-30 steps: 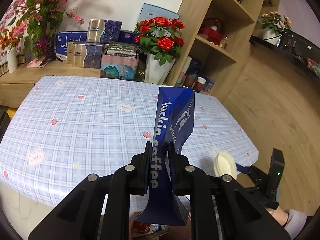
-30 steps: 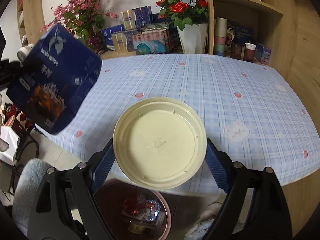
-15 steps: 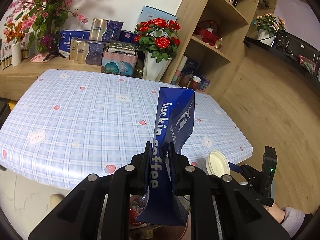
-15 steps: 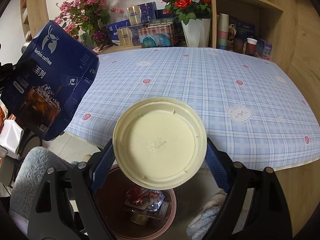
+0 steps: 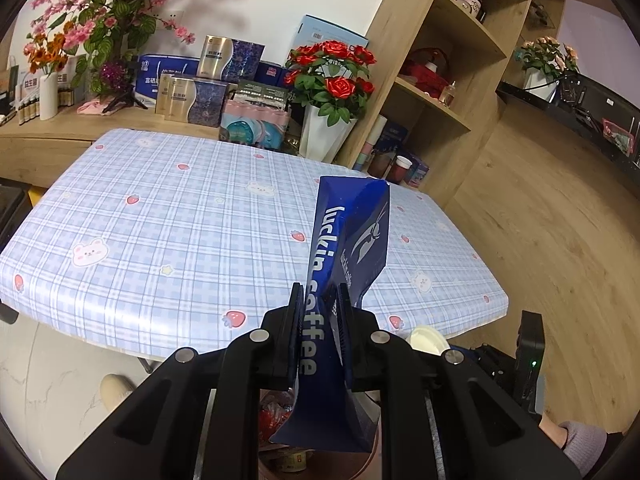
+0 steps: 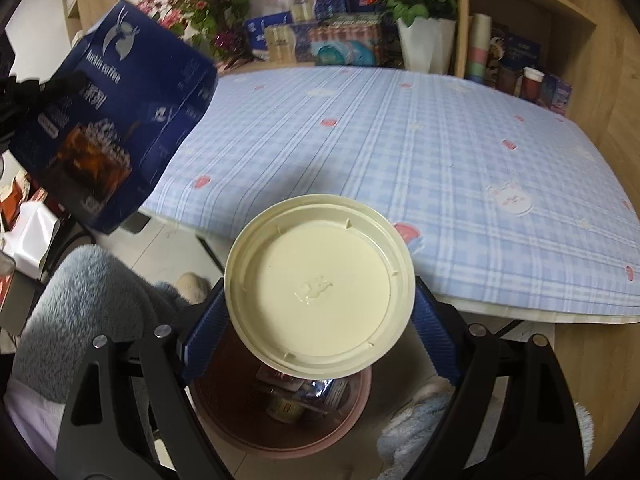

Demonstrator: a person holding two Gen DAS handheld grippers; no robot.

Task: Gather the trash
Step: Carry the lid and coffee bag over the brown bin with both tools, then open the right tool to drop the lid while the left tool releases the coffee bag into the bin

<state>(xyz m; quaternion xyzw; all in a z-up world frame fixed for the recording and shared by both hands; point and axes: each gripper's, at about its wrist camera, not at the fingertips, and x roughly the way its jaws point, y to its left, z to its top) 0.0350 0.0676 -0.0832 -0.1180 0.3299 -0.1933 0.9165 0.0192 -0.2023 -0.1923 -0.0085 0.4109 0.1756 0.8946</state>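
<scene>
My left gripper (image 5: 318, 320) is shut on a flattened dark blue coffee box (image 5: 348, 240), which stands up between the pads beyond the near edge of the table (image 5: 180, 240). The same blue coffee box (image 6: 108, 120) hangs at the upper left in the right wrist view. My right gripper (image 6: 320, 312) is shut on a round cream lid (image 6: 318, 284), its blue pads pressing both rims. The lid hangs over a pinkish-brown bin (image 6: 240, 436) on the floor with wrappers and a cup inside. The cream lid (image 5: 427, 338) also peeks out at the lower right in the left wrist view.
The table's blue plaid cloth (image 6: 400, 152) lies beyond the bin. A person's fuzzy grey-blue leg (image 6: 80, 300) is left of the bin and a fluffy slipper (image 6: 416, 436) is right of it. A vase of roses (image 5: 328, 120) and wooden shelves (image 5: 432, 80) stand behind the table.
Both grippers have drawn back from the table edge with their loads. The bin now shows more fully under the lid, and the table looks farther away.
</scene>
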